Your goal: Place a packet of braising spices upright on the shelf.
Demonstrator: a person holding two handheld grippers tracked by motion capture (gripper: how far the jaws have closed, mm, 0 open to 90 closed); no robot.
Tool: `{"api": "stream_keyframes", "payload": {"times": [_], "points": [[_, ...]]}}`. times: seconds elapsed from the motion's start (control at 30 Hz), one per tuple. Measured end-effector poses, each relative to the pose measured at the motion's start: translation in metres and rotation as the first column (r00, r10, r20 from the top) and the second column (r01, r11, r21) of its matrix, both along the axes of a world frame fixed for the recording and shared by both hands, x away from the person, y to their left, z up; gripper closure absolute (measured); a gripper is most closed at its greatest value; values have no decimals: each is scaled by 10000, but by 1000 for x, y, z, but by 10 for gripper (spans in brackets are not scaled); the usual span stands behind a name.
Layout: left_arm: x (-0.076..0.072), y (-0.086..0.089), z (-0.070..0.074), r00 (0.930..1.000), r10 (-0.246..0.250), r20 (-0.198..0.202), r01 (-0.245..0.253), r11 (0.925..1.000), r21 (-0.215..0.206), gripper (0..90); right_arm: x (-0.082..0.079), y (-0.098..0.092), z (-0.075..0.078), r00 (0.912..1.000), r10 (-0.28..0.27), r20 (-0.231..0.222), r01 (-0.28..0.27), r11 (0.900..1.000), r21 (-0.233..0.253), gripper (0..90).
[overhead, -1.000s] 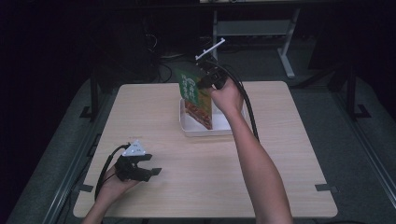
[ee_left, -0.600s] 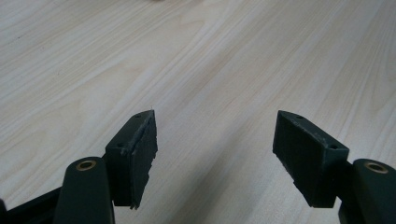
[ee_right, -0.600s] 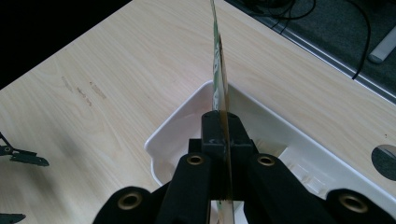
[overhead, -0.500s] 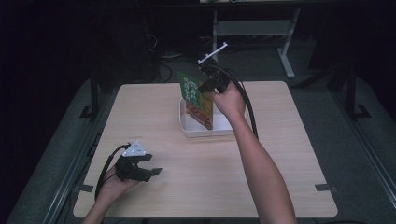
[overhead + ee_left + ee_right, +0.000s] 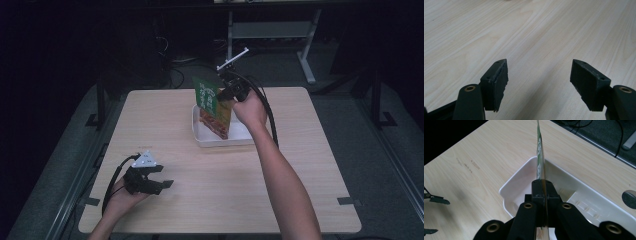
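Pinching the top edge of a green-and-red packet (image 5: 214, 107), the right gripper (image 5: 543, 188) hangs it over the white tray (image 5: 240, 139) directly beneath, not yet released, while the left gripper (image 5: 159, 176) rests open-jawed, empty.

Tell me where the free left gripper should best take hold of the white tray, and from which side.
Probably the white tray by its near long rim, coming from the person's side: the rim is thin, raised and bare there. The left gripper is open, while the right gripper holds the packet above the tray's middle.
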State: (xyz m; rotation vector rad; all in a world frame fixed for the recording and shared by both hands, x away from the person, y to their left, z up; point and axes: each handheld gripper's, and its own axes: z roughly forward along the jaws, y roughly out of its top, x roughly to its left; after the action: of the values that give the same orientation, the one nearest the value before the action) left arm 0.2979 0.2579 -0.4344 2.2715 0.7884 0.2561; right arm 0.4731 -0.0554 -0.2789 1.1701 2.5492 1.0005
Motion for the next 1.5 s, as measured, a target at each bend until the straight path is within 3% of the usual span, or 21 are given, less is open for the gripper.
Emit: {"api": "stream_keyframes", "payload": {"times": [0.33, 0.6, 1.3, 1.5], "points": [[0, 0, 0, 10000, -8, 23, 8, 10000, 6, 303, 0, -10, 3, 9994, -338, -65, 339, 9993, 167, 651], [0, 0, 0, 10000, 16, 33, -16, 10000, 20, 302, -7, -24, 8, 9996, -213, -178, 223, 9981, 577, 556], [0, -1, 0, 10000, 5, 5, -5, 10000, 66, 300, -27, -37, 4, 9996, 190, -197, -174, 9970, 749, 512], [0, -2, 0, 10000, -17, 12, 17, 10000, 95, 300, -31, -44, 2, 9992, 244, -303, -213, 9948, 991, 496]]}}
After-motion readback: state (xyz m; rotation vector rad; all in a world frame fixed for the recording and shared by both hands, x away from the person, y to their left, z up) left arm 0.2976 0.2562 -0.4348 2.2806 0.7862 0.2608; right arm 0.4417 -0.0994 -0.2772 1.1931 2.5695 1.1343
